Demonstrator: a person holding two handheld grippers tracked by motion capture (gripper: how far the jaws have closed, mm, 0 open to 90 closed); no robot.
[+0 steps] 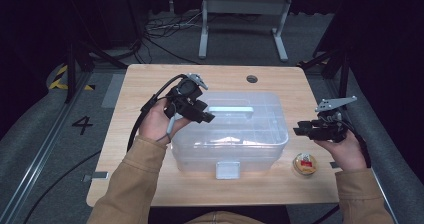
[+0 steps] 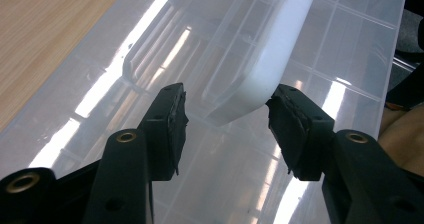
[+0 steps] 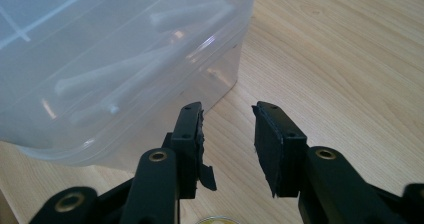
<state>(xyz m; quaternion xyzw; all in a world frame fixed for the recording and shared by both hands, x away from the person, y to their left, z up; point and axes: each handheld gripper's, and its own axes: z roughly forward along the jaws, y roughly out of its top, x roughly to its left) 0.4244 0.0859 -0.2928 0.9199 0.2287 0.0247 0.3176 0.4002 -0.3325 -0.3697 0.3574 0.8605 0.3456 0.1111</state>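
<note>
A clear plastic storage box (image 1: pixel 235 144) with a lid stands in the middle of the wooden table (image 1: pixel 150 84). A white handle (image 1: pixel 230 109) lies flat in the lid. My left gripper (image 1: pixel 206 116) hovers over the lid's left part. In the left gripper view its jaws (image 2: pixel 227 109) stand open with the end of the white handle (image 2: pixel 280 44) between them; the left pad is clear of it and the right pad is right beside it. My right gripper (image 1: pixel 299 130) is held just right of the box, open, with nothing between its fingers (image 3: pixel 227 119) and the box's corner (image 3: pixel 100 59) ahead.
A small round yellow and red item (image 1: pixel 305 163) lies on the table at the front right, under my right hand. A white latch (image 1: pixel 227 169) sits on the box's front wall. Bare table lies behind and left of the box.
</note>
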